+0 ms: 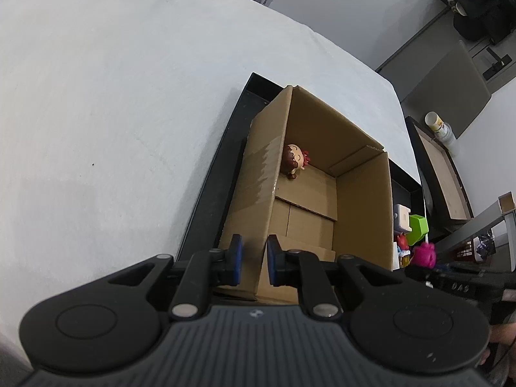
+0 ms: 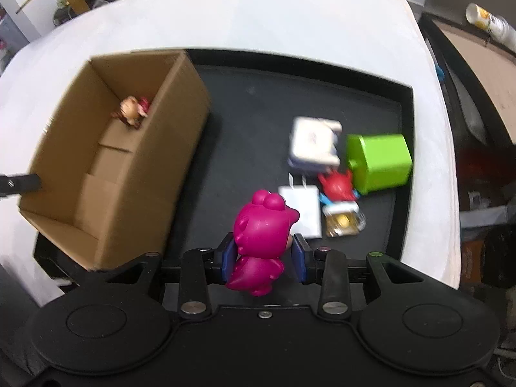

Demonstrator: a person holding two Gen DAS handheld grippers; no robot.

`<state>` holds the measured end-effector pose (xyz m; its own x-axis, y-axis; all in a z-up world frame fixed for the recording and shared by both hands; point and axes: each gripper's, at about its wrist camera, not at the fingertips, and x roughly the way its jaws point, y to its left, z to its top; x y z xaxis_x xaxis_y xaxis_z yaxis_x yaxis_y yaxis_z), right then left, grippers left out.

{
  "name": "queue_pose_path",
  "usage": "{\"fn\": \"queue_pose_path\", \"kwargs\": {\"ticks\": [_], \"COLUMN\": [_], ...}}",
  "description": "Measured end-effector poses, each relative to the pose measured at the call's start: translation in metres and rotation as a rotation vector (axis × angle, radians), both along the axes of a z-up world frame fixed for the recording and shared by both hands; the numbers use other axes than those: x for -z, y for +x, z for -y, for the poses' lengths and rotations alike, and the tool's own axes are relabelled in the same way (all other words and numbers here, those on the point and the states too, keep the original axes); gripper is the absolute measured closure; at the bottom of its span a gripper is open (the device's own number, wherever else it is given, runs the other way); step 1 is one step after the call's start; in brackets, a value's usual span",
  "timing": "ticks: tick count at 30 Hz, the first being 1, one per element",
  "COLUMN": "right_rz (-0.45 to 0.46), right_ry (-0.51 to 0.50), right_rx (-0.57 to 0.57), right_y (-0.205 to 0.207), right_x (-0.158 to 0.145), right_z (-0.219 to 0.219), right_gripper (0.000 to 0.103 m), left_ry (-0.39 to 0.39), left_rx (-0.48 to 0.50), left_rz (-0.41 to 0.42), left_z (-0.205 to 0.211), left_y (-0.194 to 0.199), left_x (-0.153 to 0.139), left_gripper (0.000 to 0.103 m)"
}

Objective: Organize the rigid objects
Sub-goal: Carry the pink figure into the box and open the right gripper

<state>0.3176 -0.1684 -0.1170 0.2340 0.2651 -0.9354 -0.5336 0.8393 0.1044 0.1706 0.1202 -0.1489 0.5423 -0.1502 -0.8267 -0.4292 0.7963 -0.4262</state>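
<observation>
An open cardboard box (image 1: 309,174) (image 2: 106,161) stands on a black tray (image 2: 258,106) (image 1: 209,193). A small brown-haired doll (image 1: 295,159) (image 2: 132,111) lies in its far corner. My left gripper (image 1: 254,259) is shut on the box's near wall, one pad on each side. My right gripper (image 2: 262,254) is shut on a magenta figurine (image 2: 261,229) and holds it above the tray, right of the box. The figurine also shows in the left wrist view (image 1: 424,254). The left gripper's tip (image 2: 22,183) shows at the box's left wall.
On the tray's right part lie a green cube container (image 2: 379,161), a white square device (image 2: 314,145), a white charger (image 2: 303,209), a red toy (image 2: 337,187) and a small clear item (image 2: 343,222). The tray sits on a white cloth (image 2: 290,16). Furniture stands past the table's right edge.
</observation>
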Motion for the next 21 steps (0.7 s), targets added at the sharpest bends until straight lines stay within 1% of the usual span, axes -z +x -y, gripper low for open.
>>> {"fn": "queue_pose_path", "kwargs": {"ticks": [12, 18, 21], "right_rz": [0.051, 0.073, 0.082], "right_ry": [0.079, 0.071, 0.085], "right_rx": [-0.045, -0.074, -0.09], "right_y": [0.017, 0.023, 0.024], "right_x": [-0.03, -0.037, -0.041], "right_z": [-0.034, -0.052, -0.063], "right_gripper": [0.067, 0.067, 0.067], "left_ry": [-0.01, -0.024, -0.027], "left_rx": [-0.008, -0.006, -0.001], "left_rz": [0.002, 0.008, 0.012], "left_z": [-0.002, -0.006, -0.006], "left_y": [-0.001, -0.003, -0.003], "left_x": [0.001, 0.003, 0.004], "left_gripper": [0.089, 0.089, 0.089]}}
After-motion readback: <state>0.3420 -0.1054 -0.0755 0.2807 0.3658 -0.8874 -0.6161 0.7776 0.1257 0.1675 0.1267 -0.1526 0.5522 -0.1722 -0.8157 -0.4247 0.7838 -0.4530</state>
